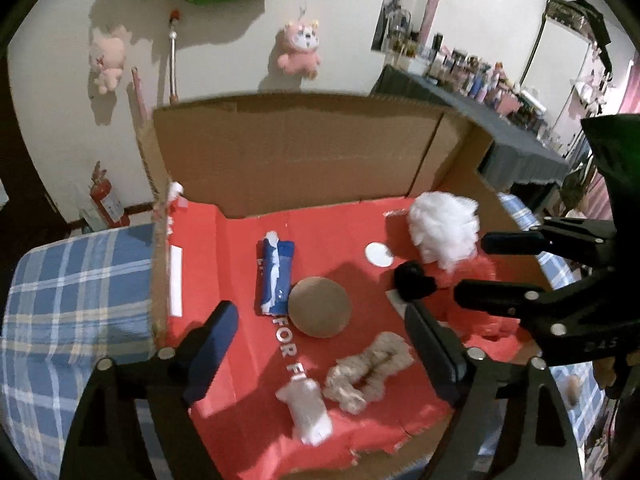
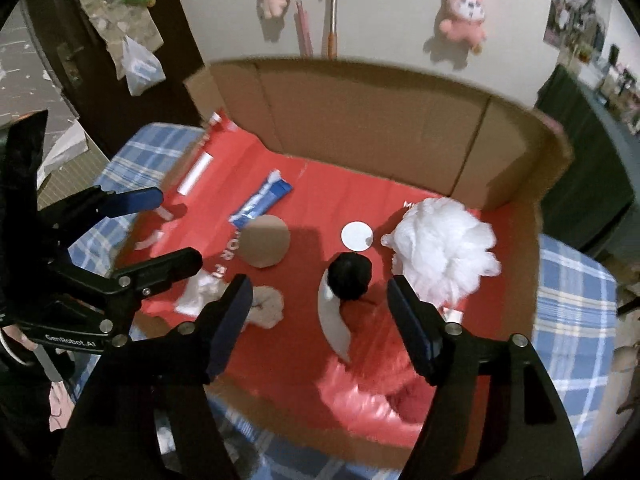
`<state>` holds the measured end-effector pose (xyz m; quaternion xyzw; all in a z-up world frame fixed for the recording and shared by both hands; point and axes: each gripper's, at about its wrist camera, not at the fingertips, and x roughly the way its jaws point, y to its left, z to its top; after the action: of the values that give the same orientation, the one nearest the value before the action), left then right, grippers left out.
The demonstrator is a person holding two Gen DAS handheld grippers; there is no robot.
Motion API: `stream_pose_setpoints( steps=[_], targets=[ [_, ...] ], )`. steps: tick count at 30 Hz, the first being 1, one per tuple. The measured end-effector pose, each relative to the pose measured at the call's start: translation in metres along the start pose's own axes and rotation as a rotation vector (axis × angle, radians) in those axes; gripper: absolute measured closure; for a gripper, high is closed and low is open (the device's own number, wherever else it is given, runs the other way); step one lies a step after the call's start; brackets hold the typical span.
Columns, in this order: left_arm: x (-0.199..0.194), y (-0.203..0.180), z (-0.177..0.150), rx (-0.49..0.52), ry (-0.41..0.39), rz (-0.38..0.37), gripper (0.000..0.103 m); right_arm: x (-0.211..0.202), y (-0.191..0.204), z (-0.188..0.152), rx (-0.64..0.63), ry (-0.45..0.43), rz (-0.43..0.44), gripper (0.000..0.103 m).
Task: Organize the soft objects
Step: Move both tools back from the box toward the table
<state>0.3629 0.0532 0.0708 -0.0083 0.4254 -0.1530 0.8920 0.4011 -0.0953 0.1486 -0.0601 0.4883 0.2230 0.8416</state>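
Note:
A cardboard box lined in red lies open on a plaid bed. Inside lie a white fluffy tuft, a black pom-pom, a beige scrunchie, a small white wrapped bundle and a blue tissue pack. My left gripper is open above the scrunchie and bundle. My right gripper is open above the black pom-pom, with the white tuft just right of it. The scrunchie and tissue pack lie to its left.
A brown cardboard disc and a small white disc lie on the red lining. A crumpled red plastic bag and a white curved strip lie near the front. Plaid bedding surrounds the box. Plush toys hang on the wall.

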Motion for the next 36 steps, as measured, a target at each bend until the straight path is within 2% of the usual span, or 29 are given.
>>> stream_pose_setpoints(
  steps=[3, 9, 14, 18, 21, 23, 30, 36],
  targets=[
    [-0.025, -0.009, -0.007, 0.001, -0.055, -0.010, 0.006, -0.030, 0.006, -0.013, 0.006, -0.055, -0.004, 0.027],
    [-0.078, -0.028, -0.023, 0.006, -0.170, -0.020, 0.000, -0.093, 0.025, -0.049, 0.017, -0.192, -0.016, 0.026],
    [-0.119, -0.042, -0.044, 0.007, -0.247, -0.025, 0.000, -0.135, 0.042, -0.083, -0.006, -0.295, -0.045, 0.019],
    [-0.148, -0.057, -0.064, 0.038, -0.316, -0.038, 0.000, -0.160, 0.053, -0.114, -0.016, -0.372, -0.047, 0.019],
    [-0.165, -0.068, -0.083, 0.054, -0.365, -0.029, 0.000, -0.181, 0.065, -0.143, -0.037, -0.450, -0.085, 0.015],
    [-0.177, -0.076, -0.099, 0.063, -0.413, -0.014, 0.000, -0.188, 0.069, -0.158, -0.036, -0.491, -0.105, 0.012],
    [-0.201, -0.091, -0.157, 0.047, -0.540, 0.042, 0.000, -0.199, 0.086, -0.222, -0.031, -0.610, -0.179, 0.011],
    [-0.206, -0.104, -0.199, 0.030, -0.589, 0.071, 0.000, -0.193, 0.098, -0.272, 0.015, -0.675, -0.247, 0.008]
  ],
)
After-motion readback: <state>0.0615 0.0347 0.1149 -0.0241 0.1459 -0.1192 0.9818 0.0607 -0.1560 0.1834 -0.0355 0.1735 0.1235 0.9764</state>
